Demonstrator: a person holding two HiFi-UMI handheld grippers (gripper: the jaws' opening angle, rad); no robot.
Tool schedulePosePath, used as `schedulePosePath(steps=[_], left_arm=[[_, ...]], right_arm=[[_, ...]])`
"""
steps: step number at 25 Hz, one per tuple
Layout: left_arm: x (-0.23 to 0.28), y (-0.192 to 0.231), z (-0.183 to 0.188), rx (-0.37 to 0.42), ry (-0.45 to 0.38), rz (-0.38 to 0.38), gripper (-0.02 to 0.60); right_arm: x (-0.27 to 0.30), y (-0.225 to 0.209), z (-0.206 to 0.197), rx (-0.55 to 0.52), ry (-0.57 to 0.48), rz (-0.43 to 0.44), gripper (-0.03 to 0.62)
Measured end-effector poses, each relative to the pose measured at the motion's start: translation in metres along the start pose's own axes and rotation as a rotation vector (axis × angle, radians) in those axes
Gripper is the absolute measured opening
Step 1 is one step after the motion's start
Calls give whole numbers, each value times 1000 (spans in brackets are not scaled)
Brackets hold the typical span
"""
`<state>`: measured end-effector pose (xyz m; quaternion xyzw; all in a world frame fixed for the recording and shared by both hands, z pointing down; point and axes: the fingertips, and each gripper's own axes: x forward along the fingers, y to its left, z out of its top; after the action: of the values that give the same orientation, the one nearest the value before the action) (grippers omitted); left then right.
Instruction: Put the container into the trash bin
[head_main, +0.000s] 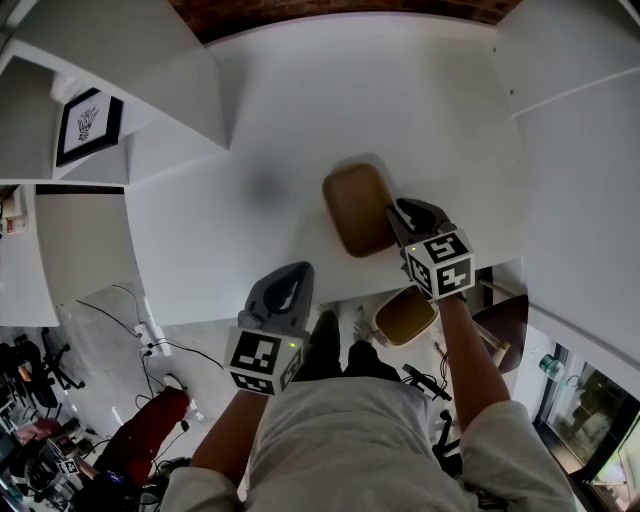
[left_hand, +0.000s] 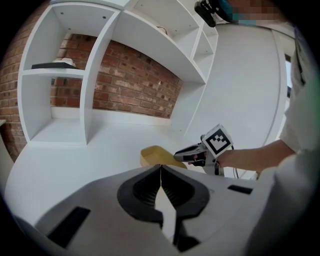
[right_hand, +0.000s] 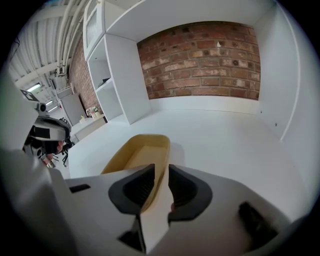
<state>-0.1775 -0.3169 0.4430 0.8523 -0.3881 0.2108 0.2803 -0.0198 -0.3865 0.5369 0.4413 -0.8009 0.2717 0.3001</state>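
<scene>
Right gripper view looks along the container (right_hand: 140, 150), a shallow tan tub lying on the white table (right_hand: 225, 140) close to its front edge. The tub's near wall runs up between the jaws of the right gripper (right_hand: 161, 169). Those jaws stand apart, one pad on the wall's inner side and the other outside it. A gap shows at the outer pad, so the wall is straddled, not pinched. This placing seems meant to take the tub by its thin wall, since the body looks too wide to span. The left gripper (left_hand: 161, 175) hangs off to the side at the table's front edge, jaws together on nothing, probably kept clear because one hand is enough. In the head view an open, tan-lined vessel (head_main: 405, 316) sits on the floor just below the table edge beside the person's legs. I take it for the trash bin, set near enough for a short carry.
</scene>
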Motion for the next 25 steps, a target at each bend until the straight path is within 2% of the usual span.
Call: schedulePosePath(steps=[12,19,25], left_arm=[[-1,7,-4,-17,3,-4,17],[-6,10,-4,-18,-6,-9,17],[-10,10,-6,-19,-7,-13,17]], right_arm=[[16,-2,-10,12,70,10,86],[17,-4,-10,15,81,-14,43],[12,-2,-8,27,67,-20,35]])
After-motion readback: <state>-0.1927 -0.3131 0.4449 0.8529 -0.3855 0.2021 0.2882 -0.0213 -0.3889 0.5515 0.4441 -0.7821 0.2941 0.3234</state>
